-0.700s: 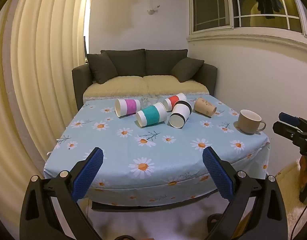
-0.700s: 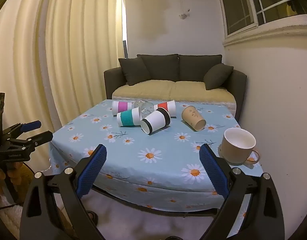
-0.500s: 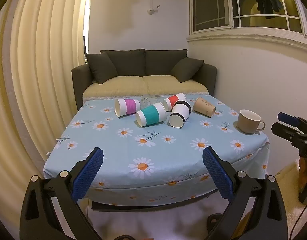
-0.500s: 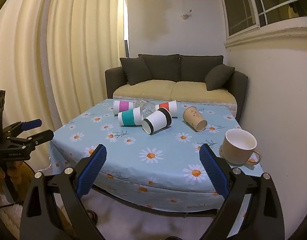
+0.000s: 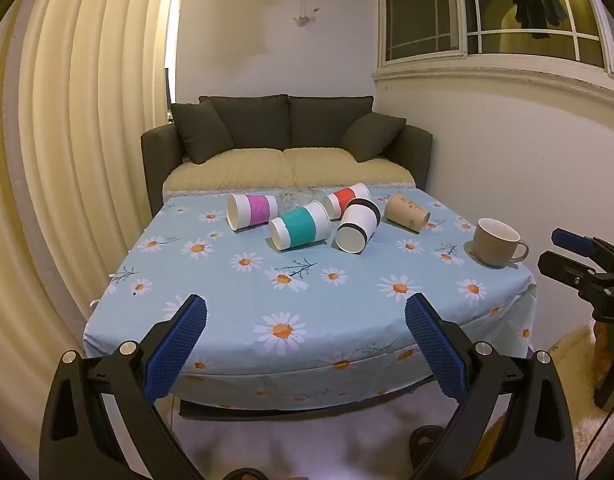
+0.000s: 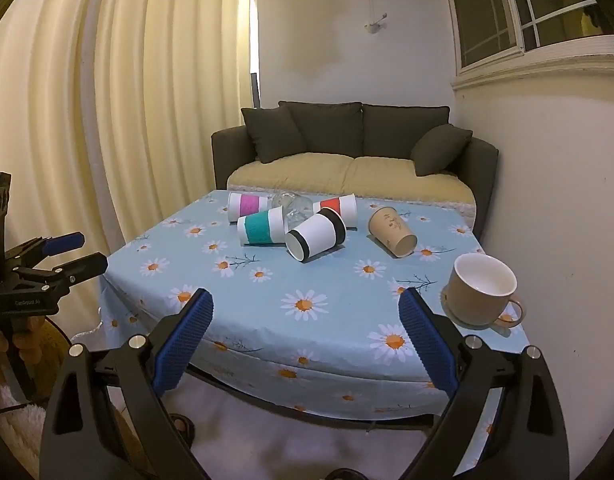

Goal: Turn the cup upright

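Several paper cups lie on their sides at the far half of the table: a purple-banded cup, a teal-banded cup, a black-banded cup, a red-banded cup and a plain brown cup. A beige mug stands upright at the right edge. My left gripper is open and empty before the front edge. My right gripper is open and empty, front right.
The table wears a blue daisy cloth. A clear glass object lies among the cups. A dark sofa stands behind the table, curtains on the left, a wall on the right.
Both grippers have drifted slightly; the view of the table has shifted a little. The cups have not moved.
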### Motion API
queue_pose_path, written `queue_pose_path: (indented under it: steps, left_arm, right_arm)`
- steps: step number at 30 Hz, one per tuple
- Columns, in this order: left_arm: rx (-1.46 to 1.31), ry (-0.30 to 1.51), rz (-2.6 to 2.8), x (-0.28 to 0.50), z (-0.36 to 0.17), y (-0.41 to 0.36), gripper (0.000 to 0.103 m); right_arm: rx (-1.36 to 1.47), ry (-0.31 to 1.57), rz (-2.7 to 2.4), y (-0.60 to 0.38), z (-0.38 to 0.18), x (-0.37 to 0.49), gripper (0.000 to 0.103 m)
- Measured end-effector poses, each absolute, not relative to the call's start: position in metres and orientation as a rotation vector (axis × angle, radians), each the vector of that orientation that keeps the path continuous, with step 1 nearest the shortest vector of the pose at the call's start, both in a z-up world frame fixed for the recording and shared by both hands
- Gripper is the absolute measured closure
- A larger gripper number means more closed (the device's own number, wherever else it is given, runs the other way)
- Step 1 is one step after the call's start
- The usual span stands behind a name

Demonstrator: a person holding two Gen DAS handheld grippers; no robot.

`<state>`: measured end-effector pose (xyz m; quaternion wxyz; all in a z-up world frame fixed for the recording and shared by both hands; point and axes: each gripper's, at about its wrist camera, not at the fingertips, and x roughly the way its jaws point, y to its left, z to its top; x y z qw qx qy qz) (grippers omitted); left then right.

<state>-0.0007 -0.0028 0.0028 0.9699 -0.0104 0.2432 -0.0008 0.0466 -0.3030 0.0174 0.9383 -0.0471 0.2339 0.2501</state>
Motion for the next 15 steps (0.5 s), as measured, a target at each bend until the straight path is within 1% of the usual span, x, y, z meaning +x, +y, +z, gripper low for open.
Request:
queue_pose_path:
  steps: [15]
  left_arm:
    - [-0.022,0.494,-0.002,-0.0017,-0.0004,-0.0044,0.006]
  right_arm:
    - [-0.089,0.479,0.511,-0.3034,0.0171,0.0470,0.010]
